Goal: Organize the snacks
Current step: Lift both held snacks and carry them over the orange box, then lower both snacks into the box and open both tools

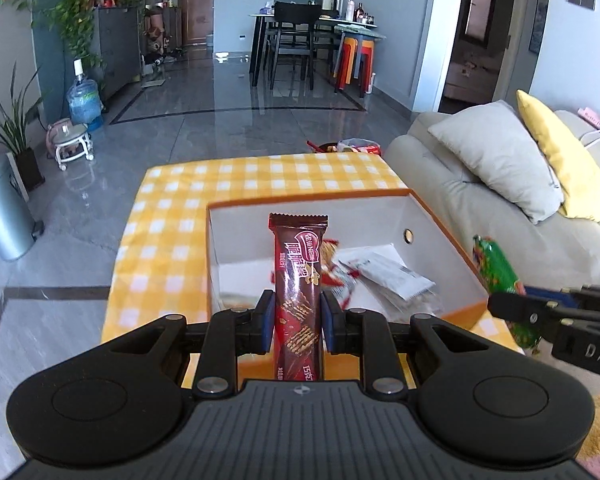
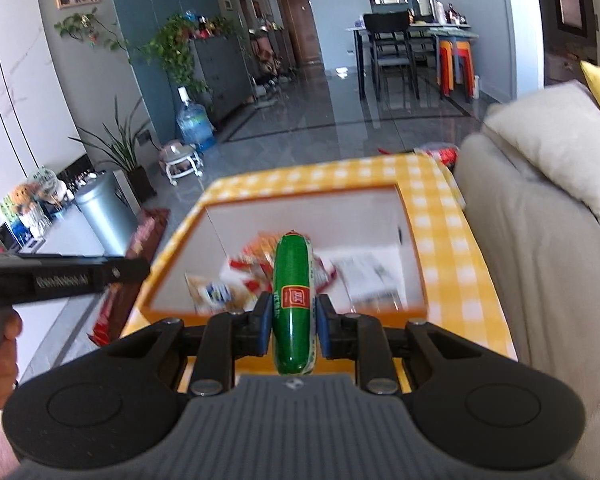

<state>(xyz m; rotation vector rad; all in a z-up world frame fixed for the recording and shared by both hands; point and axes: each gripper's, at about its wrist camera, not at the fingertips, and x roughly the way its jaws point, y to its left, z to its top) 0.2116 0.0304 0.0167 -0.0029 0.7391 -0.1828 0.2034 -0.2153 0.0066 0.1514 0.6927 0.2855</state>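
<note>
Left gripper (image 1: 297,320) is clamped on a chocolate wafer bar (image 1: 298,288), held upright; right gripper (image 2: 292,324) is clamped on a green sausage (image 2: 293,300); both are held above the white box (image 1: 228,248) at 12 o'clock, likely for dropping in with snack packets (image 1: 384,276) already inside.

The packets (image 2: 260,276) inside the box (image 2: 410,248) smear into streaks in the right wrist view, so their print cannot be read. The bottom end of the chocolate bar (image 1: 298,300) disappears behind the left claw (image 1: 298,322), in front of the box. The sausage (image 1: 496,266), right of the box, is partly covered by the right claw (image 1: 512,306), whose body runs off the picture's edge. Beyond the box, the bowl (image 1: 328,147) is cut by the surface (image 1: 172,216) edge.
</note>
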